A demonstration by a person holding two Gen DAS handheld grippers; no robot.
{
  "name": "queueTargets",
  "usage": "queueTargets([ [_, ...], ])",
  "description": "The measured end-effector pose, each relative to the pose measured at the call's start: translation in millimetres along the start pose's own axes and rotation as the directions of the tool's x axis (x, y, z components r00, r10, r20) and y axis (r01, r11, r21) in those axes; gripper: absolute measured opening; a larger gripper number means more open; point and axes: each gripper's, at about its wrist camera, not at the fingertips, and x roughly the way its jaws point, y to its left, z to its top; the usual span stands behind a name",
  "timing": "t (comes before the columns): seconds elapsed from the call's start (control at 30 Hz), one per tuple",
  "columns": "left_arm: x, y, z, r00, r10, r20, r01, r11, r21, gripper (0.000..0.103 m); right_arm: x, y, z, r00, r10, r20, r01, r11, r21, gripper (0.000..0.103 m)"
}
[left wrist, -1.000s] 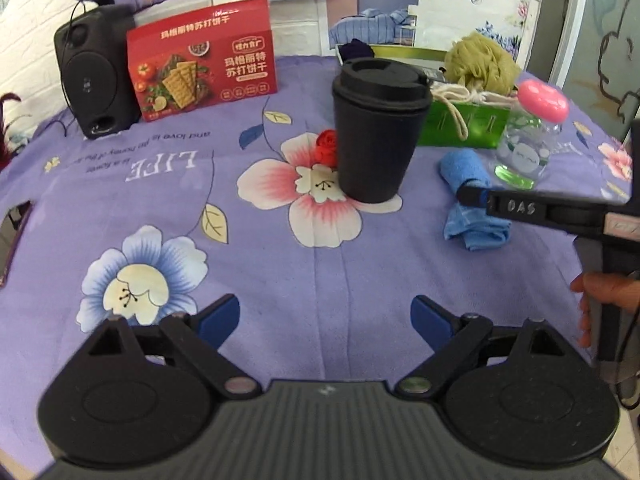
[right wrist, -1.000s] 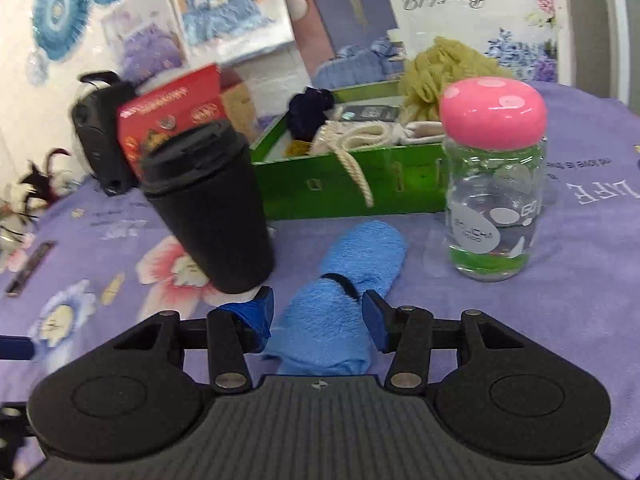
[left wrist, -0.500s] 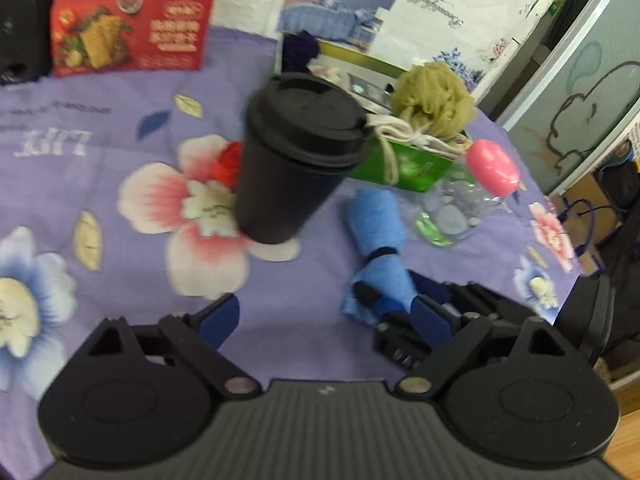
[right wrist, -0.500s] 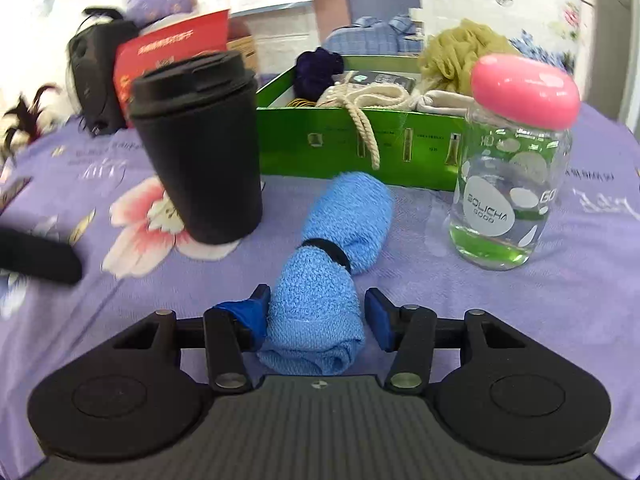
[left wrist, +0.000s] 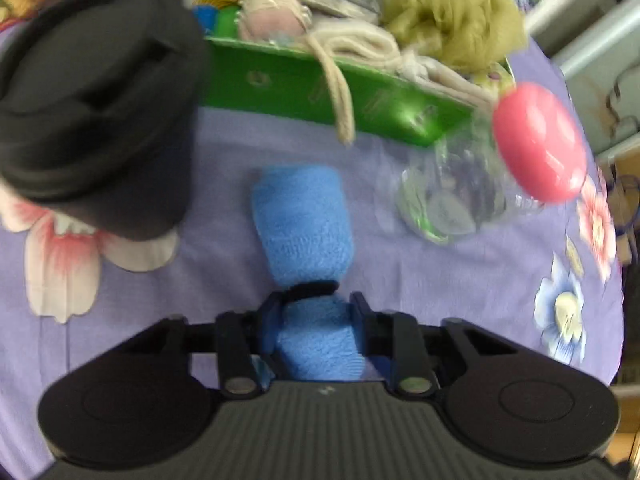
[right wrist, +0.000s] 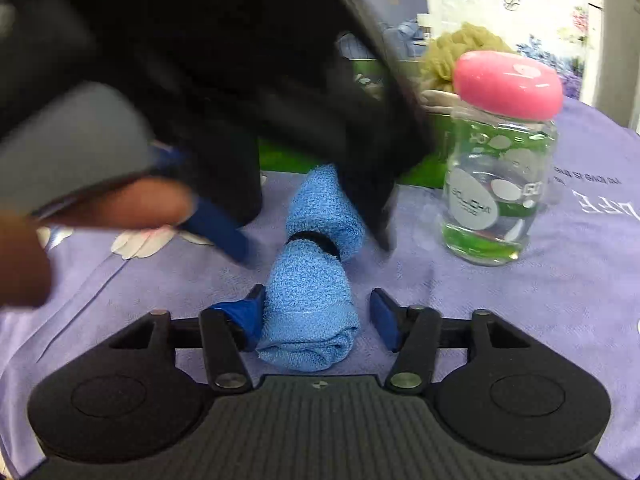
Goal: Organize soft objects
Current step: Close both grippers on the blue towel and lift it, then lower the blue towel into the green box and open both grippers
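A blue rolled towel [left wrist: 304, 216] with a black band lies on the purple flowered cloth in front of the green box [left wrist: 280, 80]. My left gripper [left wrist: 316, 316] points steeply down. Its jaws are closing, and both pads press the towel's near half just short of the band. In the right wrist view the left gripper's blue finger [right wrist: 224, 232] looms over the towel [right wrist: 312, 292], blurred. My right gripper [right wrist: 316, 312] straddles the towel's near end with its jaws closing. Its left pad touches the towel and a small gap remains at the right pad.
A black lidded cup [left wrist: 96, 100] stands left of the towel. A clear bottle with a pink lid [right wrist: 500, 184] stands to its right. The green box holds an olive mesh sponge [left wrist: 456, 12] and cream cloth with a cord [left wrist: 360, 48]. A hand [right wrist: 120, 204] is at the left.
My left gripper swept right past the black cup, tipped down over the towel and closed its wide jaws on it. The right gripper has hardly moved and still straddles the towel.
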Motion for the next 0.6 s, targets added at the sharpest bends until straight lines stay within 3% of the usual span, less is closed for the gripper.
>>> queueTargets([
  [0.07, -11, -4, -6, 1.0, -0.004, 0.027, 0.003, 0.999, 0.038, 0.021, -6, -7, -1, 0.999, 0.04, 0.013, -0.04, 0.999, 0.027, 0.01],
  [0.2, -45, -7, -25, 0.992, -0.089, 0.089, 0.081, 0.993, 0.088, 0.021, -35, -12, 0, 0.996, 0.055, 0.067, -0.056, 0.998, 0.01, 0.007],
  [0.37, -98, -21, -40, 0.972, -0.122, 0.201, 0.096, 0.986, 0.134, 0.021, -75, -1, 21, 0.988, 0.043, 0.148, -0.029, 0.995, -0.096, 0.007],
  [0.47, -132, -25, -20, 0.953, -0.125, 0.276, 0.084, 0.984, 0.156, 0.022, -82, 2, 57, 0.981, 0.054, 0.186, -0.022, 0.985, -0.171, 0.008],
  [0.6, -156, -25, 47, 0.94, -0.101, 0.325, 0.051, 0.986, 0.158, 0.022, -60, -1, 129, 0.978, 0.065, 0.196, -0.014, 0.968, -0.251, 0.008],
])
